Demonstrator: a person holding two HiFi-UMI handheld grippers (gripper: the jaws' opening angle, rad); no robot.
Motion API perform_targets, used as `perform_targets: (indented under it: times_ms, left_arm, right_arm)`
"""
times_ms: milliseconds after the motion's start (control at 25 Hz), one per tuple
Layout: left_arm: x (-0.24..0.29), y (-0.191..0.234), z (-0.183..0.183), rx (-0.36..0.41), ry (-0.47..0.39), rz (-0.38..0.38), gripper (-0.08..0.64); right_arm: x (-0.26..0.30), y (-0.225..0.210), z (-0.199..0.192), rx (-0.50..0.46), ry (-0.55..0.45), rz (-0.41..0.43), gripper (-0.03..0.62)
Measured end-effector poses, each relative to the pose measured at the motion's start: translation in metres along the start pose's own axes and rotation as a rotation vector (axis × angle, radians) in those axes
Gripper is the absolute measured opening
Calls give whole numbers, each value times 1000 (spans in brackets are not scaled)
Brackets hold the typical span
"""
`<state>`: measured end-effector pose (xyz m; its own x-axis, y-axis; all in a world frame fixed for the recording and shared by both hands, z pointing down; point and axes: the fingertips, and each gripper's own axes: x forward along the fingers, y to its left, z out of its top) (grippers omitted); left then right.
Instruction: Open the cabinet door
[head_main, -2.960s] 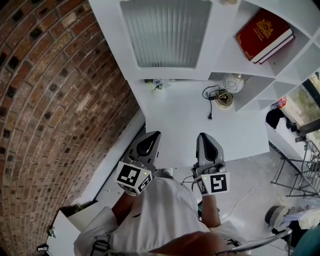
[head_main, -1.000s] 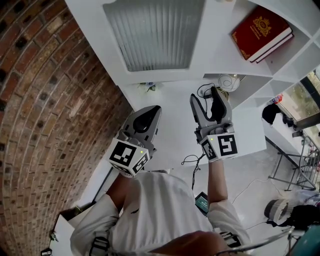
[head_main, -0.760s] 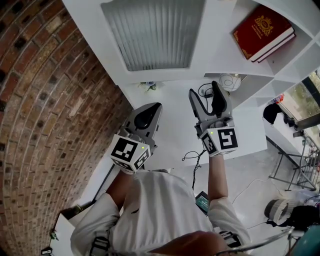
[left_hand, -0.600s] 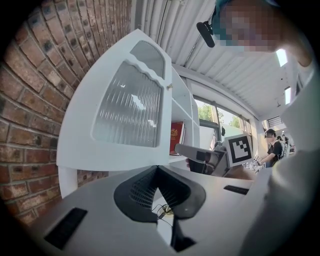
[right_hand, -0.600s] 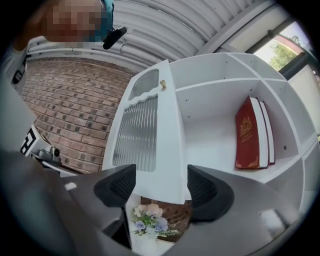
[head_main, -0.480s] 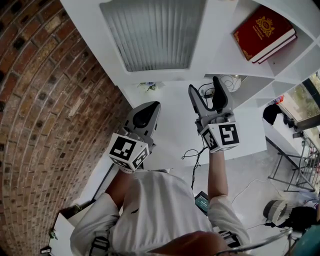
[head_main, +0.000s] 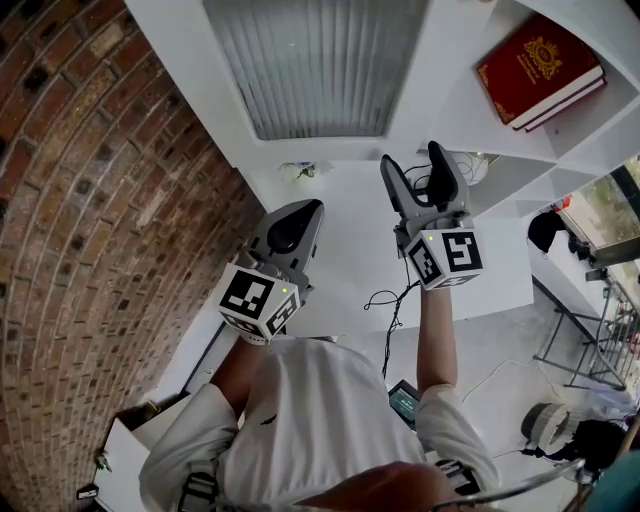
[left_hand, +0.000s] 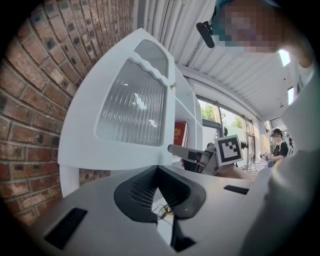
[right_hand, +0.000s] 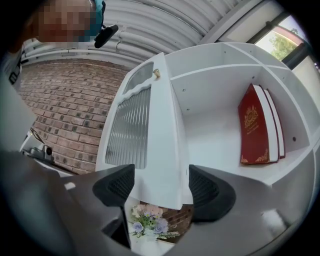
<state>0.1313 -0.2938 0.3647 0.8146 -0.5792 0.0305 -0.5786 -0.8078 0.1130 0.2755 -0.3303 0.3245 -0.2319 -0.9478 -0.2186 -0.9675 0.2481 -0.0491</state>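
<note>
Cabinet door (head_main: 310, 65) barred 12 o'clock, edge facing right gripper's (head_main: 425, 185) wide-apart jaws. Brick wall (head_main: 90, 200) shut 9 o'clock. Open shelf (head_main: 465, 105) free at 2 o'clock, red book (head_main: 535, 65) inside.

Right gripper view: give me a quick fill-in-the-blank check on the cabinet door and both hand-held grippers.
1. In the right gripper view, the white cabinet door with the ribbed glass panel stands to the ____ of the red book with the gold crest.
2. The right hand-held gripper has its jaws ____.
3. The left hand-held gripper has its jaws ____, with nothing between them.
4. The wall beside the cabinet is built of ____.

Missing words: left; open; shut; brick.
</note>
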Motion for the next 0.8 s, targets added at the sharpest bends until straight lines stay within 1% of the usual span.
perform_targets:
  times_ms: [400,800]
  left_arm:
    - [3,2,-1,-2,4,4,9]
    - [-1,5,2,5,2,14,9]
  right_arm:
    - [25,0,8,-8,-15,18,337]
    - [37,-2,11,12,-14,20,339]
